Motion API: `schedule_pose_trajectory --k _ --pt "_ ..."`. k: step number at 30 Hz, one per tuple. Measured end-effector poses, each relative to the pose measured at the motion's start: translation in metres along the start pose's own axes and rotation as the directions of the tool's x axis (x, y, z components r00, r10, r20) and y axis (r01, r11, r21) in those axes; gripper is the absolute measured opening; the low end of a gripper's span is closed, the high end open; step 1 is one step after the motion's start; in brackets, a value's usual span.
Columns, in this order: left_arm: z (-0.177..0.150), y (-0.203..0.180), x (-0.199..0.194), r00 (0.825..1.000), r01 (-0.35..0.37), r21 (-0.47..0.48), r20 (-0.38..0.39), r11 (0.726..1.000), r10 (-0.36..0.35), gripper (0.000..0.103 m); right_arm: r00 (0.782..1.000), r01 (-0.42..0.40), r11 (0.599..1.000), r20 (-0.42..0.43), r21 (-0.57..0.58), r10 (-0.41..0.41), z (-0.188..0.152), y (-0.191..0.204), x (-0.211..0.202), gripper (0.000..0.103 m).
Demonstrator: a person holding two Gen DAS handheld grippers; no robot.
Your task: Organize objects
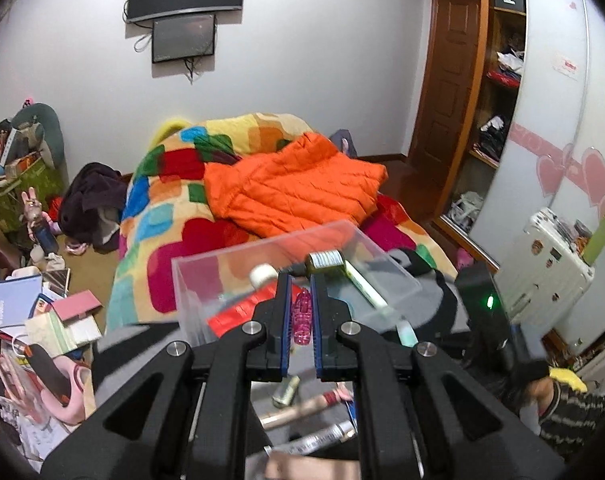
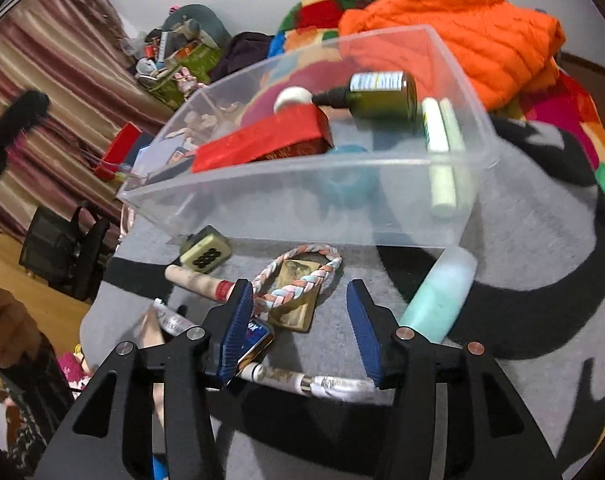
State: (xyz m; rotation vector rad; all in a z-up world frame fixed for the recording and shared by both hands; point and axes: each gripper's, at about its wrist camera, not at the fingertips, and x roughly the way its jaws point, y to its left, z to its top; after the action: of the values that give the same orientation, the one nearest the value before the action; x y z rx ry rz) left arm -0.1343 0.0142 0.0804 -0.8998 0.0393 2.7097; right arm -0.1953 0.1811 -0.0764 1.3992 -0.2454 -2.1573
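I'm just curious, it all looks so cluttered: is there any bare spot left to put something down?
Yes: the grey cloth right of the mint bottle is bare, and so is the clear bin's near floor. It is crowded around the braided band, by the gold box and cable.

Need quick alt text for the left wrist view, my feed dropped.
The left gripper is shut on a small pink clear trinket, held up before a clear plastic bin holding a dark bottle and red box. Behind lies a bed with an orange jacket.
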Motion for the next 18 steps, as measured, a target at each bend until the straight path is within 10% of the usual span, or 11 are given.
schedule_pose_trajectory --k 5,18 --pt "0.014 0.013 0.017 0.999 -0.049 -0.01 -0.003 0.999 0.049 0.008 1.0 0.016 1.0 0.016 -0.015 -0.016 -0.003 0.001 0.003 0.018" --pt "0.003 0.041 0.077 0.989 -0.073 -0.076 -0.133 0.994 0.062 0.008 0.997 -0.011 0.999 0.077 -0.044 0.014 -0.005 0.003 -0.02 0.006"
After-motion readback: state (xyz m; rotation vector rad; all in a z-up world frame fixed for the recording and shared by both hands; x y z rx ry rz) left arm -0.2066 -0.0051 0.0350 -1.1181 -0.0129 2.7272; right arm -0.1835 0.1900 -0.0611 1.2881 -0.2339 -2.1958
